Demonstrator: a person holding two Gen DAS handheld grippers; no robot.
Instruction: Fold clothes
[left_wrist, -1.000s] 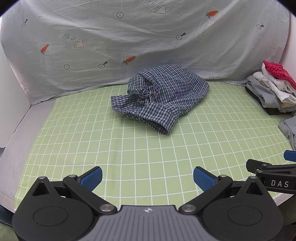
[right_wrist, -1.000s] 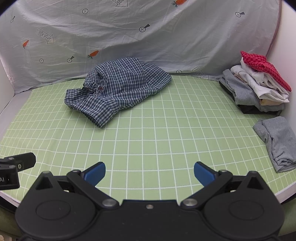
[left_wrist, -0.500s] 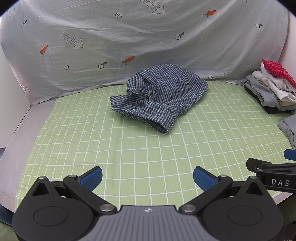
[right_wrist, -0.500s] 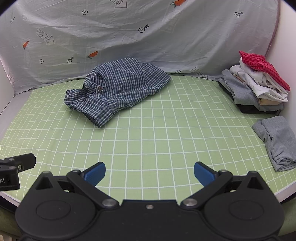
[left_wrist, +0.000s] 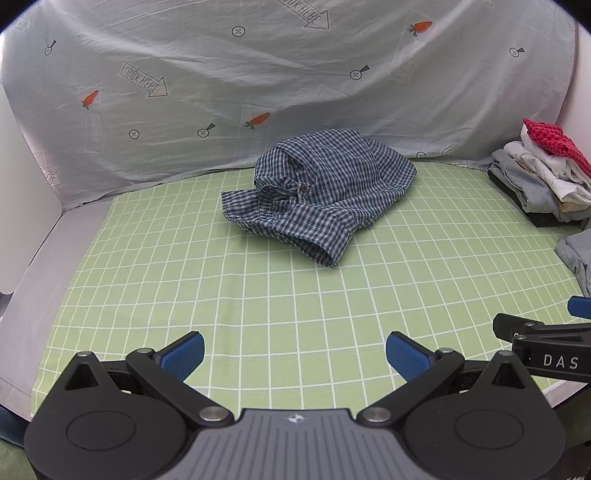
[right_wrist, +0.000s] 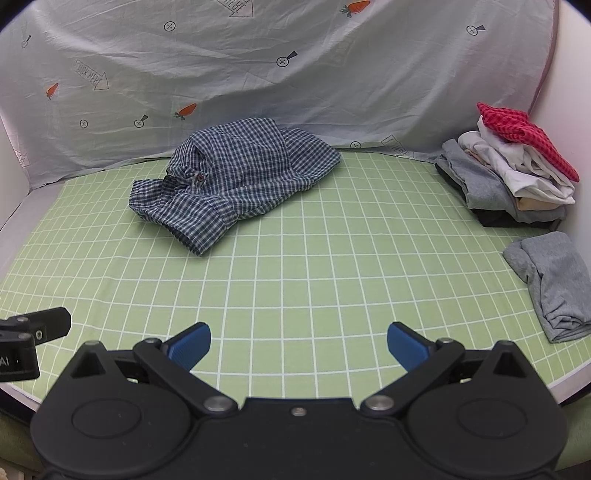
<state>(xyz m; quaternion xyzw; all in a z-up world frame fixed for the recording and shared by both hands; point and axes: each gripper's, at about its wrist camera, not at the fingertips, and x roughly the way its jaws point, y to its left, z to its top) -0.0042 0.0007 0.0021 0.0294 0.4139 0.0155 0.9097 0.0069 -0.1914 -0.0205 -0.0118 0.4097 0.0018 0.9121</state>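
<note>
Both your left gripper (left_wrist: 293, 354) and right gripper (right_wrist: 298, 347) hover spread wide and empty, well short of the crumpled blue-and-white checked shirt (left_wrist: 317, 192) bunched on the green gridded table (left_wrist: 258, 295), so pinching several layers risks dragging the heap.

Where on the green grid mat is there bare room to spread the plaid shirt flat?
Bare mat runs from the crumpled plaid shirt forward to both open grippers, left gripper and right gripper. Crowded along the right edge: clothes pile and loose grey garment.
</note>
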